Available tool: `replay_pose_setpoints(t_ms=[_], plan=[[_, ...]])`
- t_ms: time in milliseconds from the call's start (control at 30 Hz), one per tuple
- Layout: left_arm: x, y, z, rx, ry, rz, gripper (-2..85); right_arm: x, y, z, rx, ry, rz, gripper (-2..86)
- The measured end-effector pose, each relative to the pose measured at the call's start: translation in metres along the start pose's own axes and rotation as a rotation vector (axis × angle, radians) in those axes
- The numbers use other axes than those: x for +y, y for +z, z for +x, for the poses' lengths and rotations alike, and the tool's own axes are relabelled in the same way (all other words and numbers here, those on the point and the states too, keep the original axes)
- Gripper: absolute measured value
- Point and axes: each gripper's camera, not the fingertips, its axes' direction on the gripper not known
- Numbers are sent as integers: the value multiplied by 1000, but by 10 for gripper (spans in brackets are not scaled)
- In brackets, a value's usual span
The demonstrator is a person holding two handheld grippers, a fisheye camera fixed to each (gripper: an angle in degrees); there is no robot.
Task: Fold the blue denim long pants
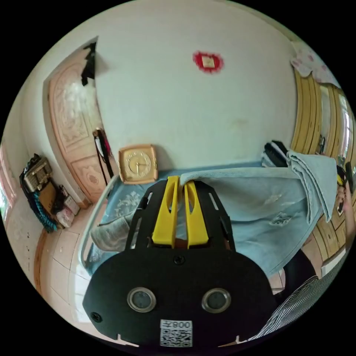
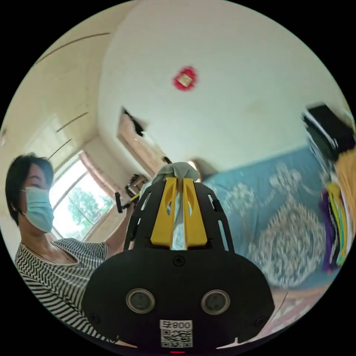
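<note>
Left gripper view. Left gripper (image 1: 180, 181) in lower centre of frame, yellow jaws nearly together and clamped on the top edge of the blue denim long pants (image 1: 259, 207). The pants hang lifted, stretched from the jaw tips toward the right of frame, where the fabric bunches in a folded bundle at right centre. A hand (image 1: 346, 200) at the far right edge sits by that bundle, with a dark part of the other gripper beside it; how its jaws stand there cannot be told. Behind the pants, a bed with a blue patterned bedspread (image 1: 122, 202). A square clock (image 1: 138, 164) leans on the white wall (image 1: 178, 111) at centre left. Red ornament (image 1: 208, 61) on the wall at top centre. Carved pink door (image 1: 72, 122) at left; yellow wooden wardrobe (image 1: 306, 115) at upper right. Striped sleeve (image 1: 307, 296) at lower right.

Right gripper view. Right gripper (image 2: 179, 181) in lower centre, yellow jaws close together, pressing on a bunch of the pale denim that pokes out past the tips and shows in the slot between them. A person in a striped shirt (image 2: 48, 267) at lower left, in front of a bright window (image 2: 79, 204). The bedspread fills the right centre, blurred. Same red ornament at top centre. Stacked clothes (image 2: 333, 207) at the right edge, blurred.
</note>
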Motion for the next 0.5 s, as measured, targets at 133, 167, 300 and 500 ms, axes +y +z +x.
replay_pose_setpoints(t_ms=[133, 167, 300, 500], plan=[[29, 154, 46, 61, 25, -519, 14, 84, 23, 93, 219, 351, -114, 6], [42, 172, 56, 122, 37, -548, 18, 103, 28, 99, 222, 385, -110, 4], [54, 183, 62, 192, -69, -494, 32, 100, 100, 66, 334, 247, -256, 5], [52, 188, 57, 234, -167, -434, 67, 79, 284, 11, 320, -38, -522, 33]])
